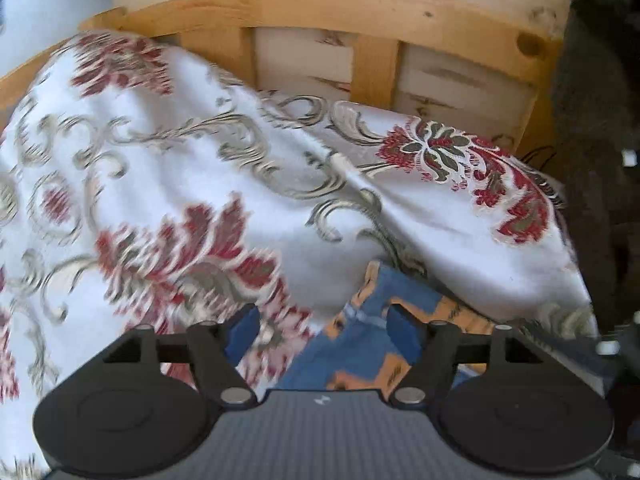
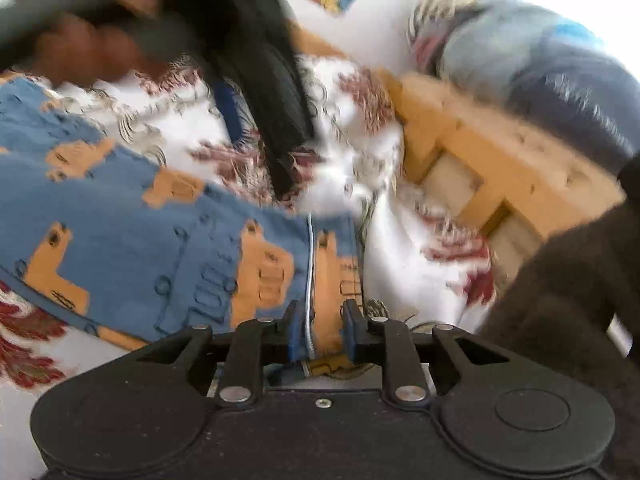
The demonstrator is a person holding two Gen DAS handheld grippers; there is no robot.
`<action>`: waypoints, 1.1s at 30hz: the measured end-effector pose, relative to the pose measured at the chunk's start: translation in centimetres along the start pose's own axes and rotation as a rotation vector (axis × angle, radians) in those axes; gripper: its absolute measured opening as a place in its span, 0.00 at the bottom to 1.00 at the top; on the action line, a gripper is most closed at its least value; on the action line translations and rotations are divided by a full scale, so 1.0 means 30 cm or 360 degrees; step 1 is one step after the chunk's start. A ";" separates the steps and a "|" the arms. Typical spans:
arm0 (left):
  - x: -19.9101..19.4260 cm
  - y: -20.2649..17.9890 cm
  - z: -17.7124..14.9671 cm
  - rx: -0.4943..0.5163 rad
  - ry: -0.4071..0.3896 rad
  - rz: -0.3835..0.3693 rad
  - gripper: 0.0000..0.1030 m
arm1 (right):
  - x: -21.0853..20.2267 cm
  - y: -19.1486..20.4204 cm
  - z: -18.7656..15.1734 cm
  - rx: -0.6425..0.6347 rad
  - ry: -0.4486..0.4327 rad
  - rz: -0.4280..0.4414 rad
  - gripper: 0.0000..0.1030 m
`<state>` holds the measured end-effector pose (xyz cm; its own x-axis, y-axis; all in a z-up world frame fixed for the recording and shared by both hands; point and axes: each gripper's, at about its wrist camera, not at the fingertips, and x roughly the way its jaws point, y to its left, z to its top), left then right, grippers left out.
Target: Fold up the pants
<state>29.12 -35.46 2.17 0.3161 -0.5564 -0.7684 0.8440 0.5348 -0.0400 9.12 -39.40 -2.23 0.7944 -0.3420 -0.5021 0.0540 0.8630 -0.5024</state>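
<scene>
On the floral bedcover [image 1: 168, 152], short of the wooden slatted frame [image 1: 360, 32], lie the pants [image 2: 132, 232], flat. My right gripper [image 2: 320, 330] straddles their hem, jaws narrow; grip unclear. My left gripper [image 1: 322, 330] hangs released over another edge. Frame-side room is tight; fold away from it.

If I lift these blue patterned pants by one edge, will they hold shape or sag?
Probably sag: the pants drape softly over the floral cover. They look like thin, light knit. The white drawstring may dangle loose.
</scene>
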 end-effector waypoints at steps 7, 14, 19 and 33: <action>-0.260 0.091 -0.311 -0.0405 -0.0150 0.0220 0.84 | -0.047 0.010 -0.009 -0.0005 -0.0132 0.0011 0.63; -0.466 0.064 -0.751 -0.0417 -0.0038 0.0465 0.85 | -0.089 0.088 0.015 -0.0057 -0.0162 0.0188 0.79; -0.577 0.060 -0.989 -0.0486 0.0008 0.0513 0.88 | -0.126 0.143 0.066 -0.0090 -0.0019 0.0364 0.76; -0.900 0.425 -0.949 -0.0570 -0.0069 0.0746 0.89 | 0.057 0.517 0.619 0.0087 -0.0098 0.1377 0.69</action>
<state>19.00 4.50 4.23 0.6437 -0.2303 -0.7298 0.4136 0.9070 0.0786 22.55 -19.70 2.19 0.6010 0.4620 -0.6522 -0.5565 0.8276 0.0734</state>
